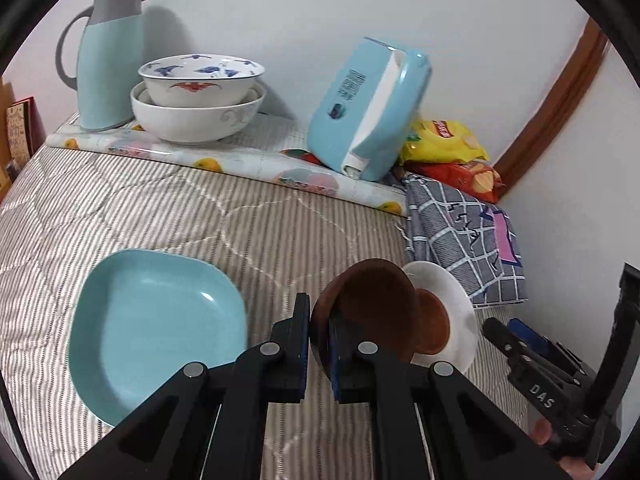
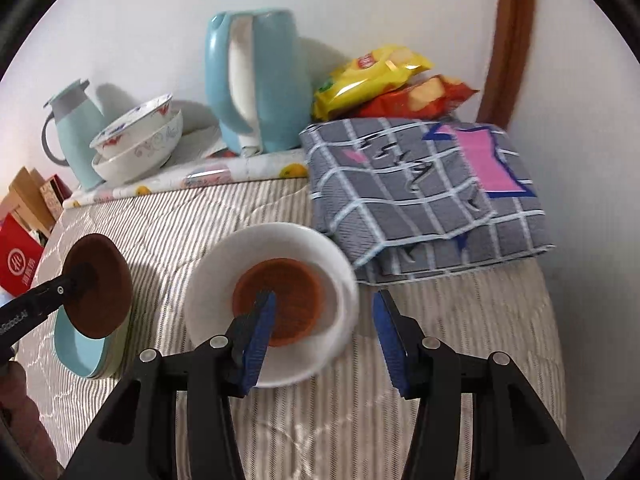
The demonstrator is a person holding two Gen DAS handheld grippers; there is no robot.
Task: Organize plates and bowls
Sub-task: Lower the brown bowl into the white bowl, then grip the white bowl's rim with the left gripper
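Brown wood fills the middle of my left view: my left gripper [image 1: 318,344] is clamped on the rim of a small brown wooden dish [image 1: 370,300], which hangs tilted in the air just above the striped quilt [image 1: 200,216]. Taking the white plate [image 2: 224,280] as the landmark, a second brown dish [image 2: 280,300] lies flat in its centre. My right gripper [image 2: 324,336] hovers over that plate with its jaws apart and nothing pressed between them, one blue pad above the dish and the other past the plate's right edge. To the left of the white plate lies a light blue square plate [image 1: 156,328], flat on the quilt. Just behind the white plate, to its right, is a folded grey checked cloth [image 2: 420,196]. Farther back from the plate, against the wall, two stacked patterned bowls [image 1: 200,96] sit on a fruit-print mat [image 1: 240,160], with a pale blue jug [image 1: 108,60] beside them, a light blue kettle [image 1: 368,112] and snack bags [image 2: 380,80].
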